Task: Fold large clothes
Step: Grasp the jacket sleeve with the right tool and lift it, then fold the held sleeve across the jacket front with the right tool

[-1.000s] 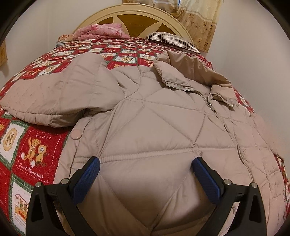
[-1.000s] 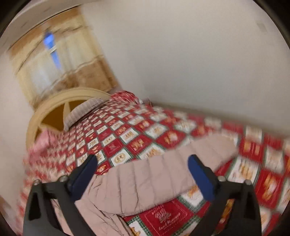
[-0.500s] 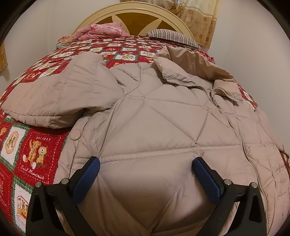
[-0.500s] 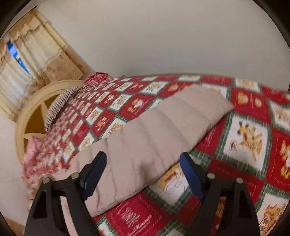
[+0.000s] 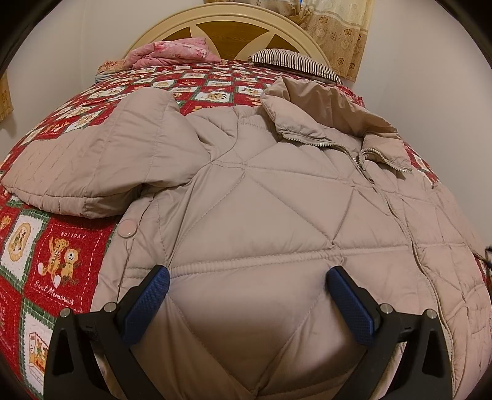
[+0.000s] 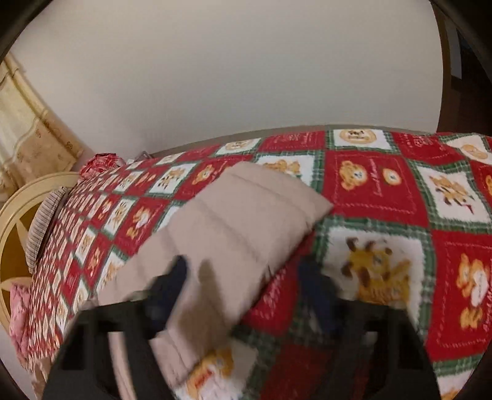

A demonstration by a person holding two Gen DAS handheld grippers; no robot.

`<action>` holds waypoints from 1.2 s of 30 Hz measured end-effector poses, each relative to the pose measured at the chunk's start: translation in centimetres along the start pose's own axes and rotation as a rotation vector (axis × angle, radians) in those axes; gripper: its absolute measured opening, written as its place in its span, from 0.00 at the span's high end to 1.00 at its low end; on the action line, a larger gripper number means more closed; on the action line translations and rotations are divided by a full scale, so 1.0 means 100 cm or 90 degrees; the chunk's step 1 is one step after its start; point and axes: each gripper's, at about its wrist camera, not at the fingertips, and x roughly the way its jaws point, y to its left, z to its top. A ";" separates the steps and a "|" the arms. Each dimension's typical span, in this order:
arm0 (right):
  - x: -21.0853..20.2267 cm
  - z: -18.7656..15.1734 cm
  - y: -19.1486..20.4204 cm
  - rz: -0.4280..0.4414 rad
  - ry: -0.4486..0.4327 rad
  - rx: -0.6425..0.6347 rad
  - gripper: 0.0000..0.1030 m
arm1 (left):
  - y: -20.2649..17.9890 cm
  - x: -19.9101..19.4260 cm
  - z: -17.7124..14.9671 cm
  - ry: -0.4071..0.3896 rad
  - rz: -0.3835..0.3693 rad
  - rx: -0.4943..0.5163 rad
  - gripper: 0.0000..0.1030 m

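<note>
A beige quilted jacket lies front up on the bed, zipped, collar toward the headboard. Its left sleeve lies bent out over the quilt. My left gripper is open, its blue pads low over the jacket's lower body. In the right wrist view the other sleeve stretches out across the quilt. My right gripper is open and motion-blurred, its left finger over the sleeve's edge and its right finger over the quilt.
A red, white and green patchwork quilt covers the bed; it also shows in the right wrist view. A cream headboard, pink folded bedding and a striped pillow lie at the far end. A wall borders the bed.
My right gripper has swung down and closer to the outstretched sleeve, which now fills more of its view. My left gripper has stayed over the jacket's lower body, open.
</note>
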 end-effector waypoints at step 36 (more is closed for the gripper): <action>-0.179 -0.371 0.240 0.523 0.286 -0.614 0.35 | 0.010 -0.005 0.002 -0.017 -0.042 -0.037 0.01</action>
